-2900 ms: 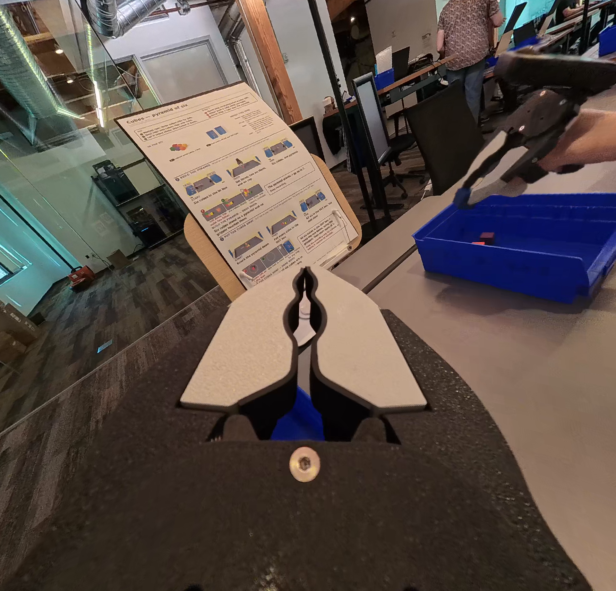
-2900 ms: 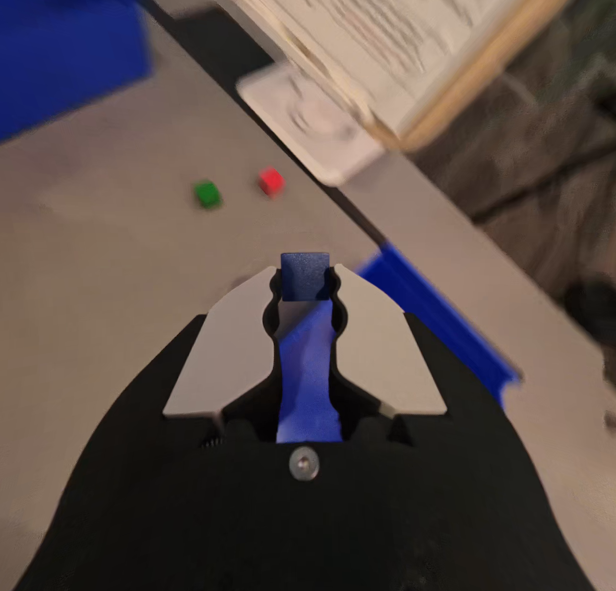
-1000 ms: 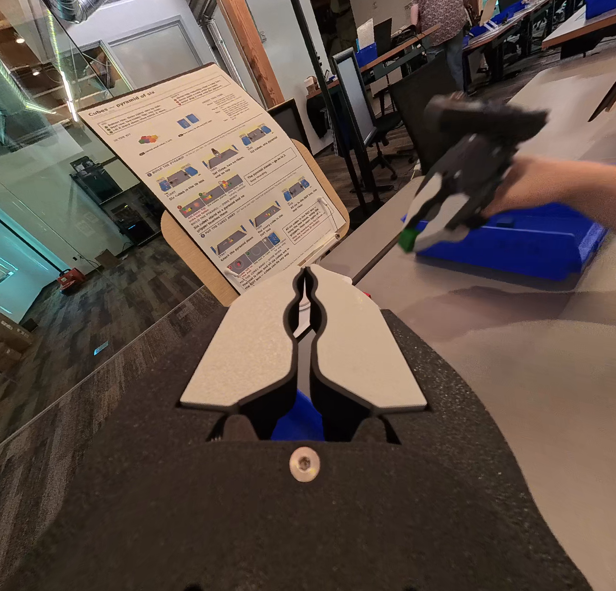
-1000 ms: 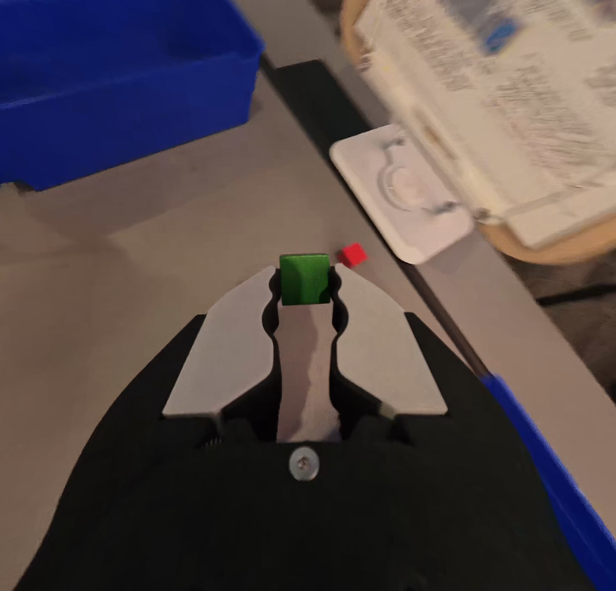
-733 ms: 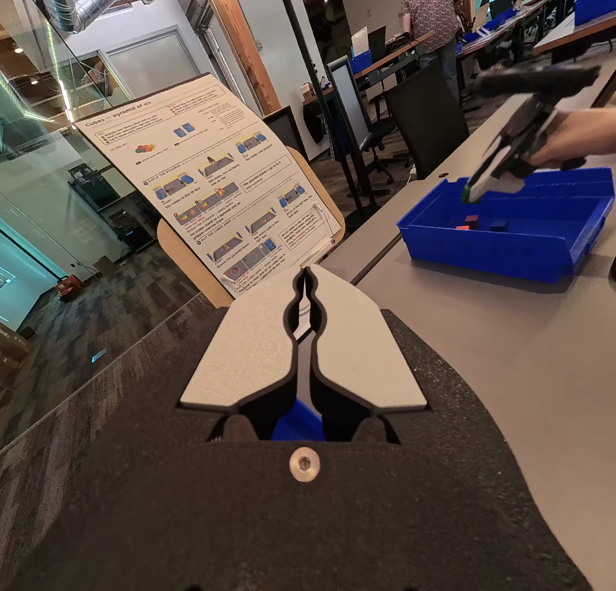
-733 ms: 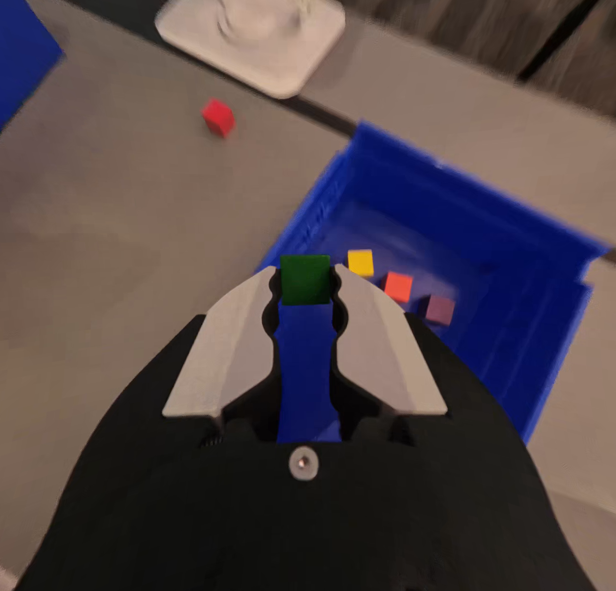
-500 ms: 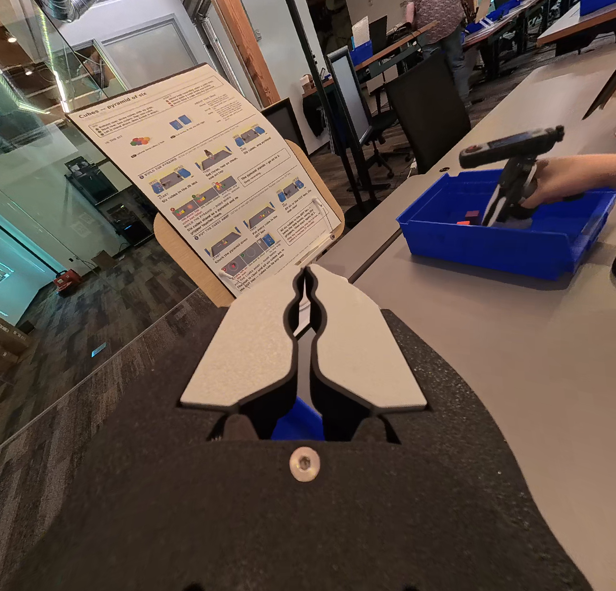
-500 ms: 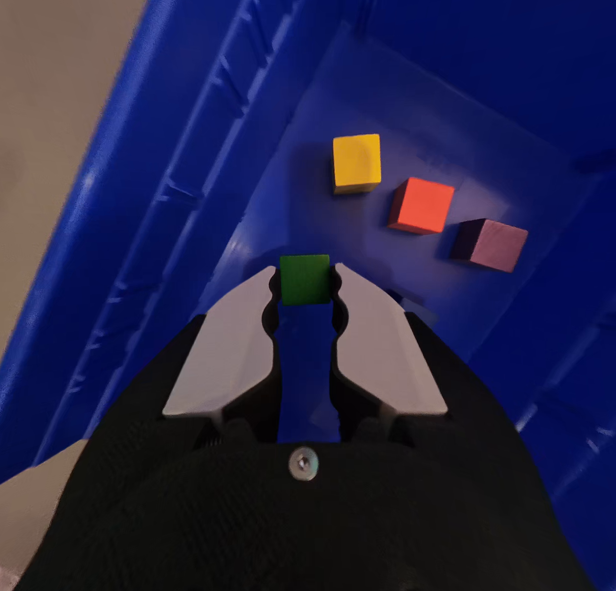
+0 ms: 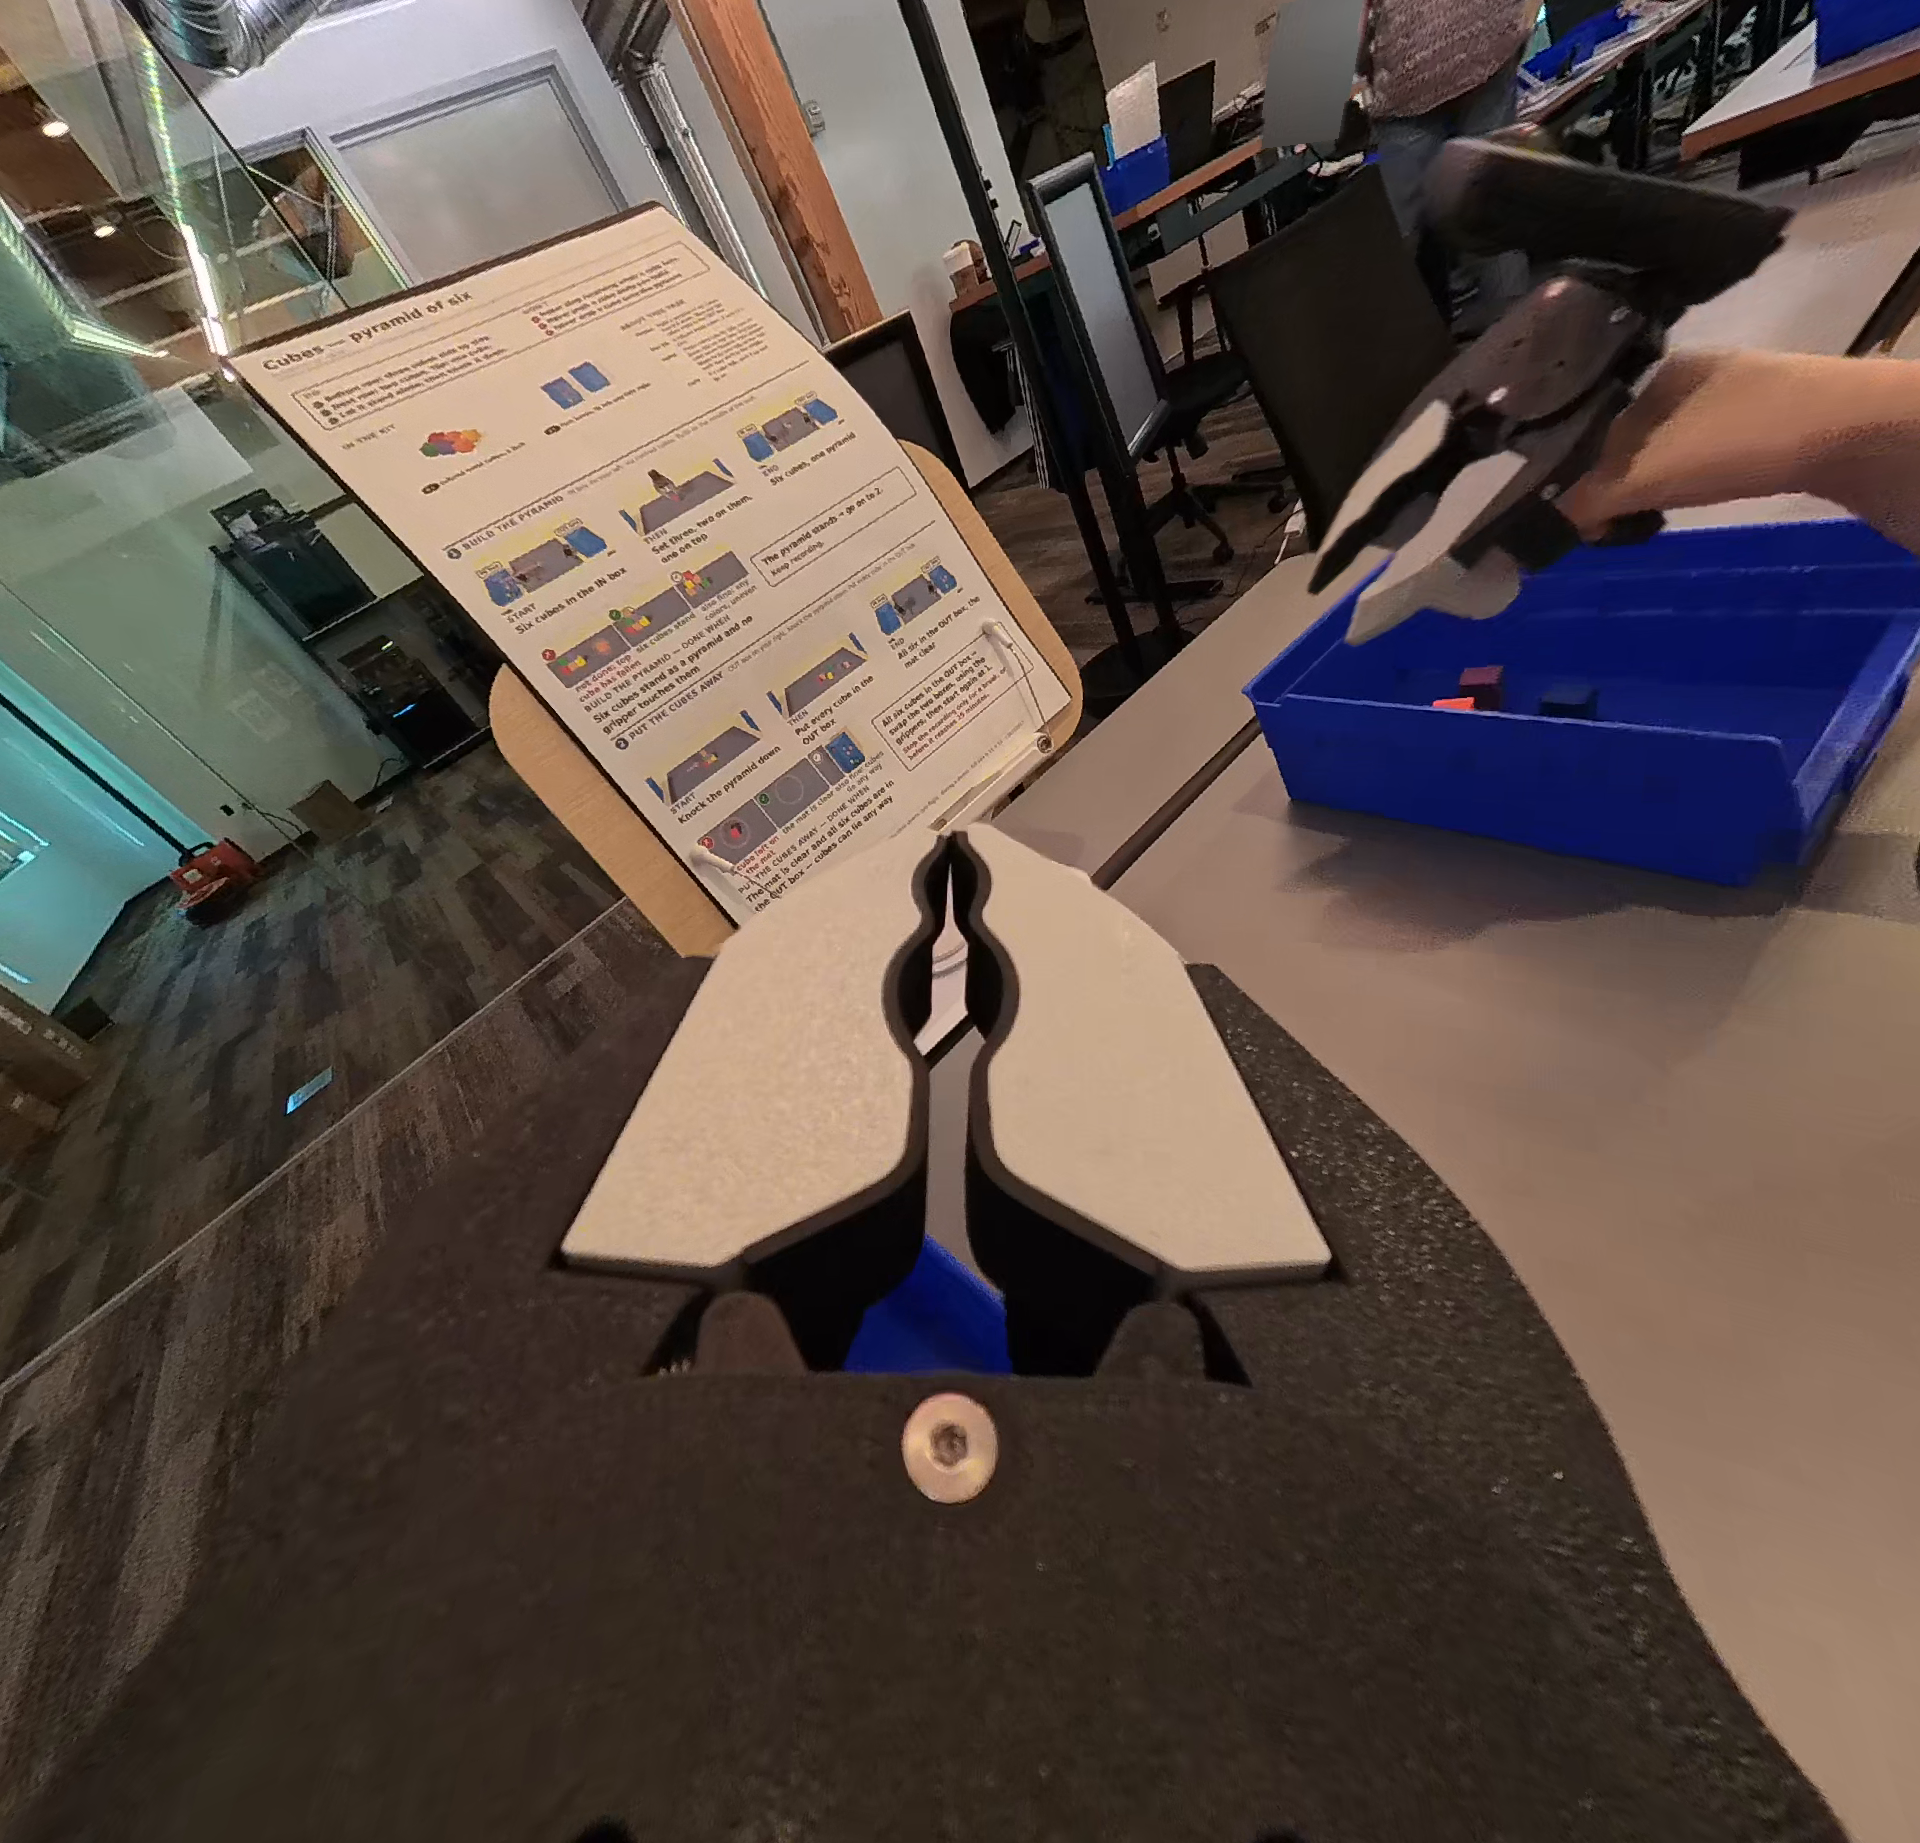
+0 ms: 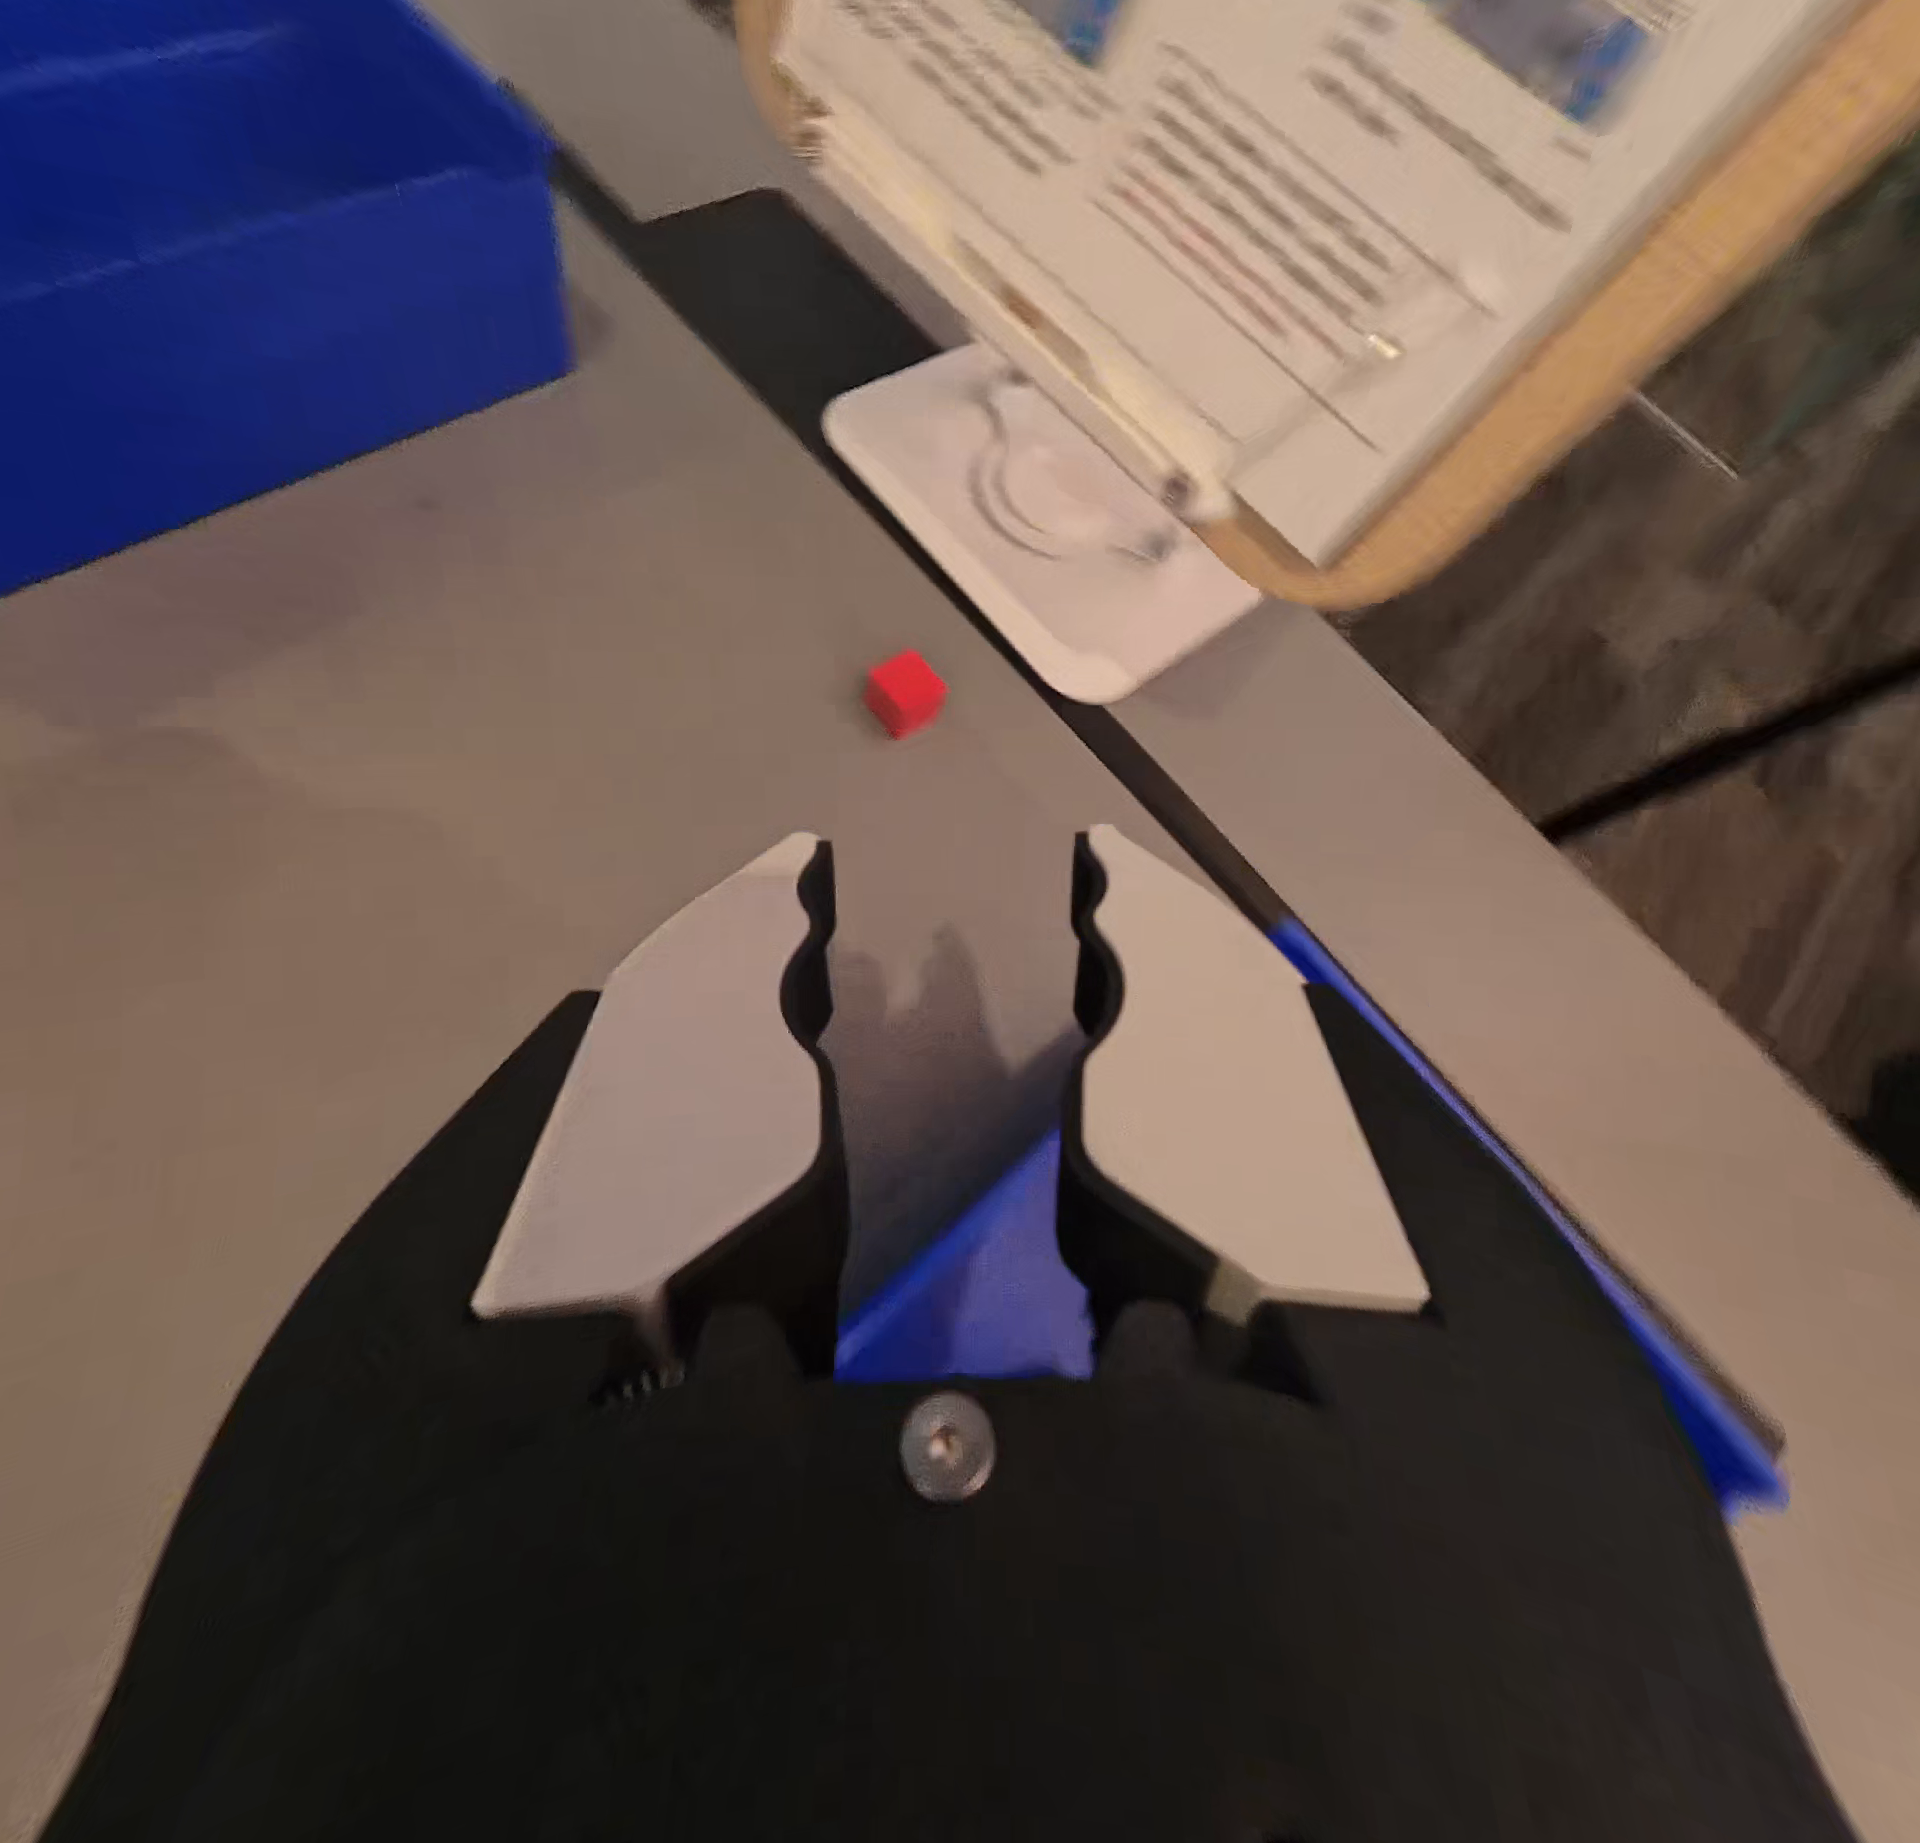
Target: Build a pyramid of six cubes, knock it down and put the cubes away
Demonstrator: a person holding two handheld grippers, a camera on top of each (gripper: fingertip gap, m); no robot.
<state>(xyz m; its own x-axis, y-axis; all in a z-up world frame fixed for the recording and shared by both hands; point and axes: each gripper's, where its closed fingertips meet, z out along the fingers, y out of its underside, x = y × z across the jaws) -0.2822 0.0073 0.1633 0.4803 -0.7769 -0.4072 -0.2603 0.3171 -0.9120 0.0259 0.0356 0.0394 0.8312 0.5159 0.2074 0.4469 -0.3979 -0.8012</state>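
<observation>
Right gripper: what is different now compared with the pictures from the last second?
The right gripper let go of the green cube inside the blue bin, opened, rose out of the bin, and now points at the red cube on the table. The left gripper stayed shut and empty; the red cube did not move.

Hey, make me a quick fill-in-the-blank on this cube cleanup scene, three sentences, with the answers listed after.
1. The one cube lying on the grey table is coloured ____.
2. The right gripper has its jaws ____ and holds nothing.
3. The left gripper has its jaws ____, aimed toward the instruction sheet on its stand.

Missing words: red; open; shut
</observation>
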